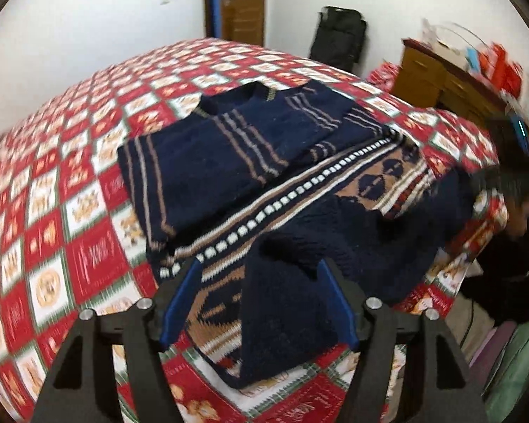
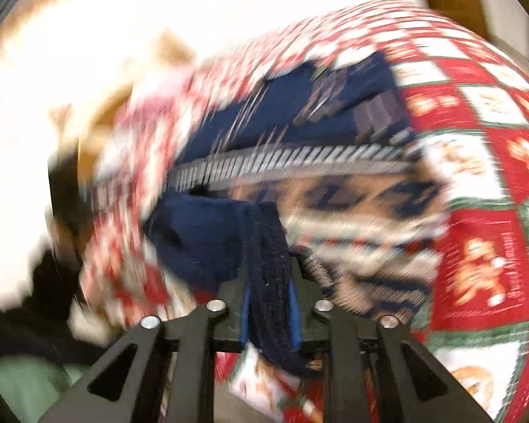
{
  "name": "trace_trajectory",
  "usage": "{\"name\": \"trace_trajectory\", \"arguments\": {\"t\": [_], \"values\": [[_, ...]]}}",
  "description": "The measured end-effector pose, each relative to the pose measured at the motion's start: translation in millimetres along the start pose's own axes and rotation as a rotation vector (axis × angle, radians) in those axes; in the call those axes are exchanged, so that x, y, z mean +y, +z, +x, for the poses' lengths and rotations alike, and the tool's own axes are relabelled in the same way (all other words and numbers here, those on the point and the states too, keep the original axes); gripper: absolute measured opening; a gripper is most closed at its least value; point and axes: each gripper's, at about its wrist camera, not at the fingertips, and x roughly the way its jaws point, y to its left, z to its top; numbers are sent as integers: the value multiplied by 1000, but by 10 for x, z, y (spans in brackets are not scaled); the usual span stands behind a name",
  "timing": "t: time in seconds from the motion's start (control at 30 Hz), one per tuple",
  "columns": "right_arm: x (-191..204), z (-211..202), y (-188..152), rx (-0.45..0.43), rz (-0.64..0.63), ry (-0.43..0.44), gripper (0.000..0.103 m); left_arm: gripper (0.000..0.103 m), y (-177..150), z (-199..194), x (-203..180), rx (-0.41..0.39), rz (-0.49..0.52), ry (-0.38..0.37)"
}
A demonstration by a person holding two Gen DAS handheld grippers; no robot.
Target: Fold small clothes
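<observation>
Looking along the left tongs (image 1: 261, 303), the blue fingers stand wide apart, and a navy fold of the patterned sweater (image 1: 335, 218) runs down between them; the pads do not appear to press on it, so I read these tongs as open, holding nothing. The sweater lies spread on the bed (image 1: 53, 253), toward its near edge, over the red checked quilt. A second garment, a navy striped sweater (image 1: 208, 162), sits folded just behind it, overlapping its far side. The knit looks thick, soft and limp: it should sag and drape rather than hold a shape, is unlikely to slip, and nothing about it is fragile. A person's dark sleeve (image 1: 508, 275) shows at the bed's right edge

Turning to the right wrist view, which is badly blurred, the right tongs (image 2: 269, 303) are nearly closed on a bunched navy strip of the patterned sweater (image 2: 335, 211), probably a ribbed hem or cuff, pinched between the pads. That thick ribbed edge seems a good place to grip, since doubled layers give the pads bulk. The striped sweater (image 2: 299, 112) lies beyond, toward the far edge of the bed (image 2: 476, 246)
</observation>
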Motion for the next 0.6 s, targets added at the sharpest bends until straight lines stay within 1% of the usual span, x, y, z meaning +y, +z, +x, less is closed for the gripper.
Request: {"name": "trace_trajectory", "arguments": {"t": [0.03,0.07,0.1,0.2,0.27,0.3,0.37,0.47,0.5,0.53,0.57,0.6], "values": [[-136,9,27,-14,51,-11,14,71,34,20,-32,1,42,-2],[-274,73,24,-3,88,-24,14,71,59,44,-59,3,67,-4],[-320,135,11,15,101,-37,14,71,88,83,-98,9,104,-9],[-347,362,-110,86,107,-50,14,71,173,245,-237,47,217,-20],[-320,383,-132,88,88,-56,14,71,229,378,-310,68,276,-16],[-312,357,-121,77,88,-56,14,71,260,447,-325,80,288,-21],[-345,257,-81,36,131,-35,14,71,326,596,-320,112,286,-44],[-338,55,-76,-29,174,2,15,71,387,800,-279,145,230,-82],[-329,-28,-81,-60,180,13,18,71,393,877,-256,159,199,-96],[-320,-110,-95,-91,184,23,31,72,383,940,-244,170,172,-105],[-311,-158,-99,-113,186,25,43,72,376,975,-240,177,155,-112],[-304,-230,-105,-145,191,13,66,72,360,1041,-232,189,129,-124]]}}
